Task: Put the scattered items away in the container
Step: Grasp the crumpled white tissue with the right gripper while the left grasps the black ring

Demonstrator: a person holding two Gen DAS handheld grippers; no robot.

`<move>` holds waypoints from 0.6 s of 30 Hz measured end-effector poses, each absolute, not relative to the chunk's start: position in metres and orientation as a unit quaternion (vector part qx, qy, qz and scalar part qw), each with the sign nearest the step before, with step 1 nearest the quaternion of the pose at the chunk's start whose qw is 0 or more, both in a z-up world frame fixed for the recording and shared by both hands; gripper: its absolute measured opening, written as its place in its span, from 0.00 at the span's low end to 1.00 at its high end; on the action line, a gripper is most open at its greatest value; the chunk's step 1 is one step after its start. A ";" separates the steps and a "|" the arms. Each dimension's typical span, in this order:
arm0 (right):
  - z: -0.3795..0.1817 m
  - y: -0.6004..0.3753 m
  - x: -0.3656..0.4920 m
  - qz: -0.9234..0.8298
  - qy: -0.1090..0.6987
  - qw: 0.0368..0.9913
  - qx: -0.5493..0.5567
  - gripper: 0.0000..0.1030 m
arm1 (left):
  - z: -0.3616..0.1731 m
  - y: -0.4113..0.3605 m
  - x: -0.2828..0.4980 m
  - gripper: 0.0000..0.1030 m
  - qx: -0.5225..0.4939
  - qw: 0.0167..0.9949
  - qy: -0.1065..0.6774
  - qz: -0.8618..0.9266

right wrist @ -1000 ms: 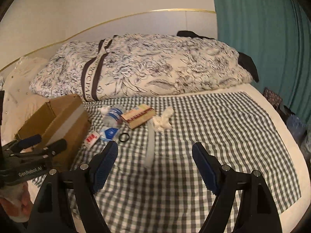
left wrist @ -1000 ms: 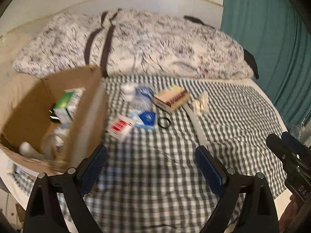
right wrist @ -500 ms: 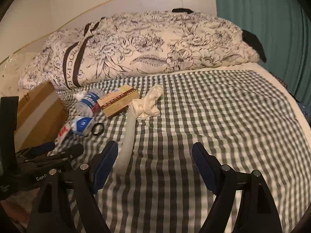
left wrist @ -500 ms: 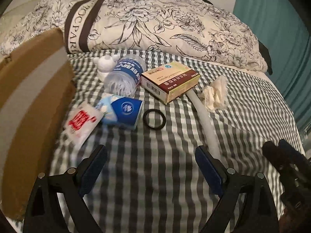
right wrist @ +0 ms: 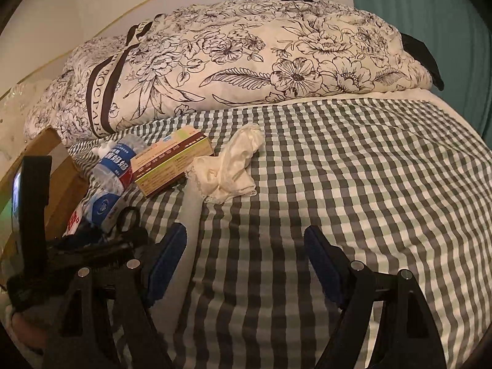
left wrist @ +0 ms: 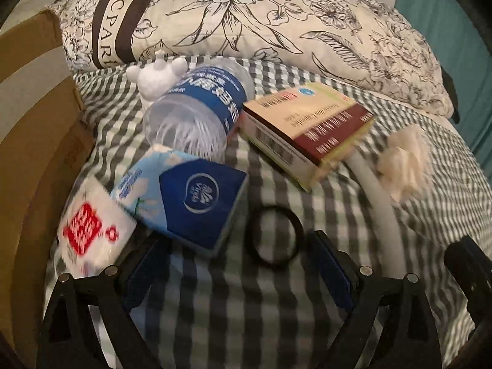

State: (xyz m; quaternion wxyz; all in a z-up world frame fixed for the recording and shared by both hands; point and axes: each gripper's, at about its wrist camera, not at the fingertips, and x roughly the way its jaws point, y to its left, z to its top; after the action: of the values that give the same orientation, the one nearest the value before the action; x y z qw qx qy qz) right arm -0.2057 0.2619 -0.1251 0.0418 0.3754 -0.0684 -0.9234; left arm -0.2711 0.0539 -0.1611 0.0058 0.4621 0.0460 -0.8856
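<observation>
In the left wrist view my left gripper [left wrist: 240, 243] is open, low over the checked sheet. Just ahead of its fingertips lie a blue tissue pack [left wrist: 190, 203] and a black ring [left wrist: 273, 236], neither of them gripped. Left of the pack is a white packet with red print [left wrist: 89, 230]. Behind lie a water bottle [left wrist: 200, 113], a white figurine [left wrist: 156, 77] and a medicine box [left wrist: 307, 129]. My right gripper [right wrist: 244, 232] is open over bare sheet, its left finger beside a white tube [right wrist: 192, 203]. A crumpled white cloth [right wrist: 230, 166] lies ahead of it.
The cardboard box [left wrist: 30, 153] stands at the left edge, its inside hidden. A floral quilt [right wrist: 246, 55] is piled along the far side of the bed. A teal curtain [right wrist: 479, 61] hangs on the right. The checked sheet [right wrist: 369, 169] stretches away to the right.
Both grippers have moved forward and down towards the items, which now look much larger. The cardboard box has slid to the left edge of the left wrist view. Both stayed open.
</observation>
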 end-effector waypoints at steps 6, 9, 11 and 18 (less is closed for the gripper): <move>-0.140 0.267 -0.222 -0.918 -0.076 0.041 0.388 0.76 | -0.164 0.055 -0.272 0.94 0.446 0.006 0.034 -0.894; -0.143 0.265 -0.235 -0.916 -0.077 0.044 0.391 0.76 | -0.163 0.054 -0.270 0.82 0.438 0.007 0.034 -0.898; -0.144 0.262 -0.245 -0.915 -0.073 0.049 0.394 0.76 | -0.160 0.054 -0.267 0.47 0.430 0.000 0.030 -0.902; -0.145 0.241 -0.285 -0.914 -0.053 0.062 0.397 0.76 | -0.161 0.045 -0.264 0.16 0.425 -0.014 0.046 -0.904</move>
State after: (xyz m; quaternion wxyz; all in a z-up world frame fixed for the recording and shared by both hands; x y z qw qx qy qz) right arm -0.2848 0.2415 -0.1448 0.0619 0.3972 -0.0528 -0.9141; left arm -0.2645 0.0452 -0.1607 -0.0143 0.4249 0.0455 -0.9040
